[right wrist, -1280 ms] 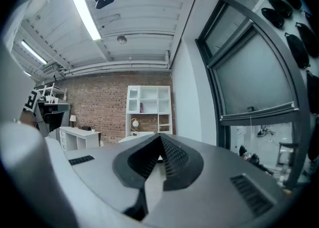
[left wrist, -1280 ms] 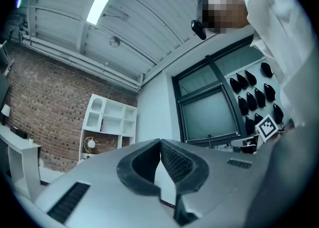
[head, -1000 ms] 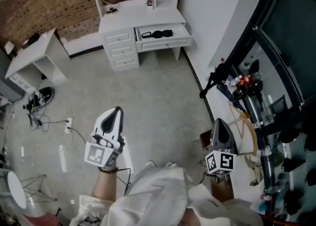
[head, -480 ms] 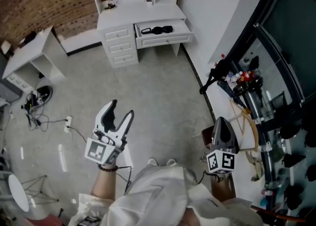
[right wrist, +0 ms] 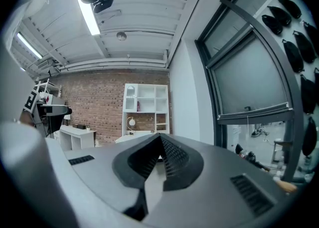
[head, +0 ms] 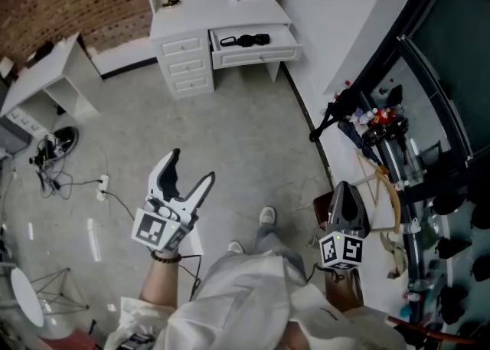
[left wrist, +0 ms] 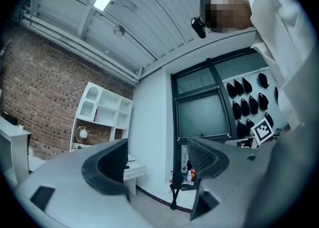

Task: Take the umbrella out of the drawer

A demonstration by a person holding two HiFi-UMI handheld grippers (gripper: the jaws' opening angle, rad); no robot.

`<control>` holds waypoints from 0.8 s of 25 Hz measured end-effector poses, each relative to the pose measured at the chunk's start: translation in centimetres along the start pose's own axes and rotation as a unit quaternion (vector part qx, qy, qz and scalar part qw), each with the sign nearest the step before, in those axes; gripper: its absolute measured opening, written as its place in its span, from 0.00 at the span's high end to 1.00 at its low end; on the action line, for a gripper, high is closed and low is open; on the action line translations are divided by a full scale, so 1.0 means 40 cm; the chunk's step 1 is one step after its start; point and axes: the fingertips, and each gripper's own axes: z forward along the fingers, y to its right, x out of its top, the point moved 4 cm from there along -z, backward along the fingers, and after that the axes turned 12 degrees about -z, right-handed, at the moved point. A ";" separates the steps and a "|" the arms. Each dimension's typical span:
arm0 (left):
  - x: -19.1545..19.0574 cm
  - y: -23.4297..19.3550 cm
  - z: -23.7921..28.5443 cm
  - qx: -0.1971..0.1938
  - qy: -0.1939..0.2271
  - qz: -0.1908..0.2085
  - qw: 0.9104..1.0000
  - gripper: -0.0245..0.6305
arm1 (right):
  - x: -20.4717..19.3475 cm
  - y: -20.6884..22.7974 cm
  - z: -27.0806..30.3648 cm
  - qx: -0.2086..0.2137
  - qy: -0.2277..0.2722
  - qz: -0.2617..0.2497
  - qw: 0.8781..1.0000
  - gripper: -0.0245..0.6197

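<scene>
A black folded umbrella point(head: 245, 39) lies in the open drawer point(head: 256, 53) of the white desk point(head: 191, 19), far across the floor at the top of the head view. My left gripper point(head: 192, 166) is held over the bare floor, well short of the desk; its jaws have just been opening and stand wide apart with nothing between them. In the left gripper view the left gripper point(left wrist: 159, 157) frames the distant drawer point(left wrist: 133, 172). My right gripper point(head: 344, 186) hangs at the lower right, jaws shut and empty. In its own view the right gripper point(right wrist: 160, 148) points toward the desk.
A small white side table point(head: 46, 84) stands at the left, with cables and a power strip point(head: 99, 186) on the floor nearby. A black stand point(head: 337, 115) leans by the right wall above a wooden chair point(head: 383, 195). The person's shoe point(head: 266, 217) is below.
The left jaws went from shut to wide open. Both grippers and the person edged toward the desk, and a shoe has stepped forward into view.
</scene>
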 end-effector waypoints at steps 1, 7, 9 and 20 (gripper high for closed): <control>-0.001 -0.002 0.007 -0.001 -0.002 0.001 1.000 0.40 | -0.001 0.001 0.006 0.000 0.001 0.002 1.000 0.94; -0.008 -0.022 0.073 0.003 -0.006 0.011 1.000 0.39 | -0.021 0.018 0.074 0.004 0.000 0.004 1.000 0.94; -0.012 -0.038 0.097 0.009 -0.007 0.010 1.000 0.39 | -0.030 0.026 0.108 0.007 0.001 0.006 1.000 0.94; -0.033 -0.155 0.355 0.025 -0.022 0.018 0.999 0.39 | -0.044 0.090 0.394 0.027 0.006 0.021 0.999 0.94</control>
